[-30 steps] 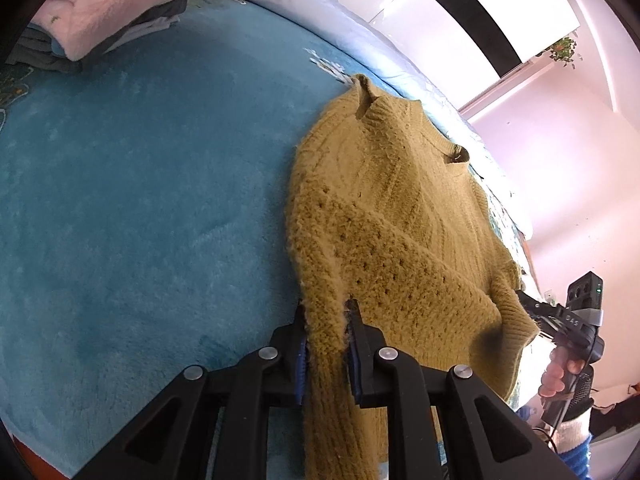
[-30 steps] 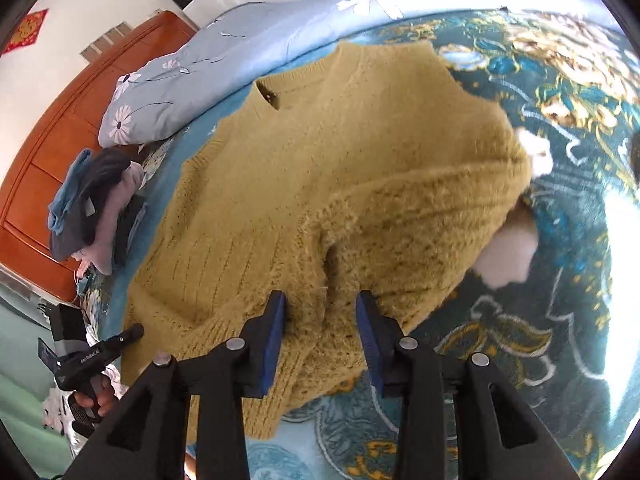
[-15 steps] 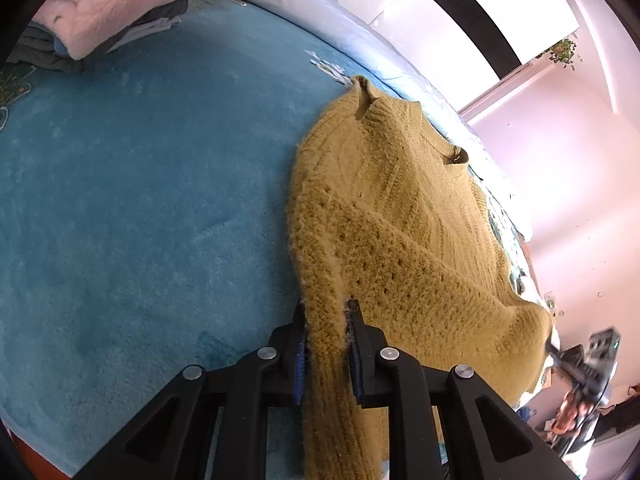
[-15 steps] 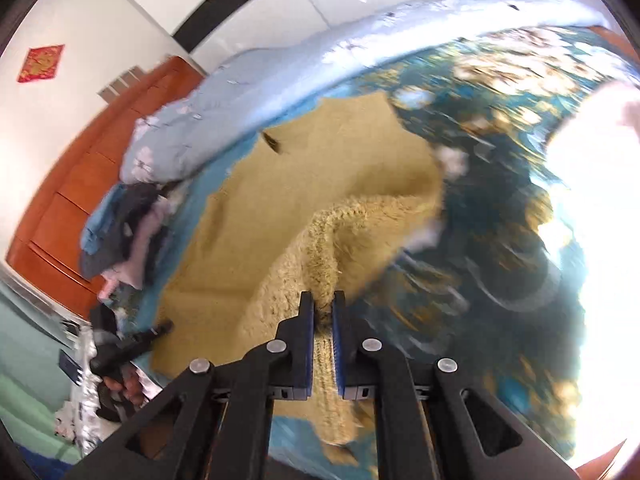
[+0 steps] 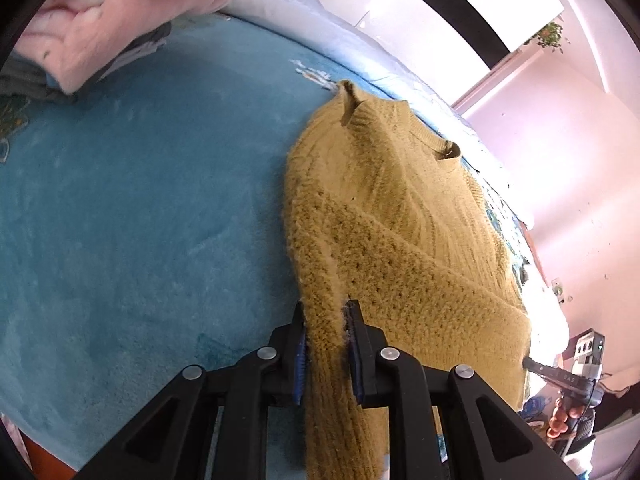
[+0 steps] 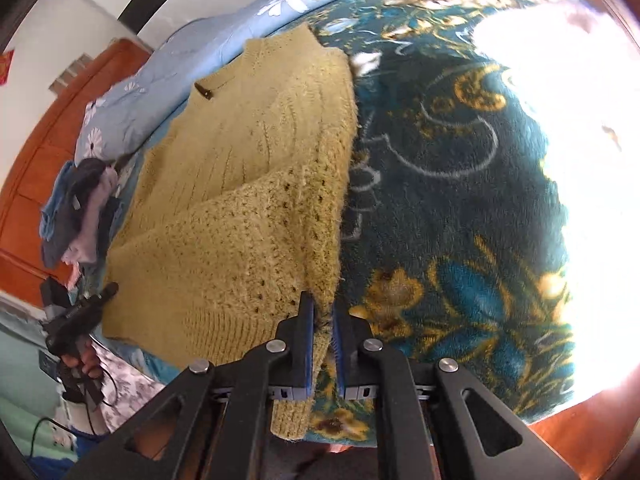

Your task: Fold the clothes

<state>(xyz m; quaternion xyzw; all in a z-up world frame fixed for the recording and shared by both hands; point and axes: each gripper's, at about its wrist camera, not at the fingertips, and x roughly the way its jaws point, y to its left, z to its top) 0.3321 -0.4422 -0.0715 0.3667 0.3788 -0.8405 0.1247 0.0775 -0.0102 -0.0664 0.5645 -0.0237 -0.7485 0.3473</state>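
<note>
Left wrist view: left gripper (image 5: pixel 326 334) pinching a thick fuzzy fold of the mustard sweater (image 5: pixel 404 232); knit fills the gap between the blue pads, and a length of it hangs below them toward the lens.
Right wrist view: right gripper (image 6: pixel 323 334) clamped on the opposite side edge of the sweater (image 6: pixel 240 208); pads nearly pressed together, only a thin strip of knit between them, a ribbed end dangling under the fingers.
Sweater position: lying on the bed, collar (image 5: pixel 362 114) away from both cameras, toward the pale blue floral duvet (image 6: pixel 160 68); lower part raised at both gripped sides, sleeves folded across the front.
Sweater surface: openwork knit, fuzzy; plainer ribbing near the neckline.
Bed cover, left view: plain teal plush blanket (image 5: pixel 132 208), sweater's side edge resting on it.
Bed cover, right view: dark teal blanket with gold and blue flower print (image 6: pixel 440 200); far right part washed out by sunlight.
Clothes pile: pink, grey and blue garments heaped (image 6: pixel 76 216) at the head of the bed, beside the orange-brown wooden headboard (image 6: pixel 44 148); same pile shows as a pink fold (image 5: pixel 96 28) top left in the left view.
Other gripper seen: right unit and holding hand at the sweater's far edge in the left view (image 5: pixel 568 384); left unit likewise in the right view (image 6: pixel 76 320).
Background: pink wall, hanging plant (image 5: pixel 550 36) upper right.
</note>
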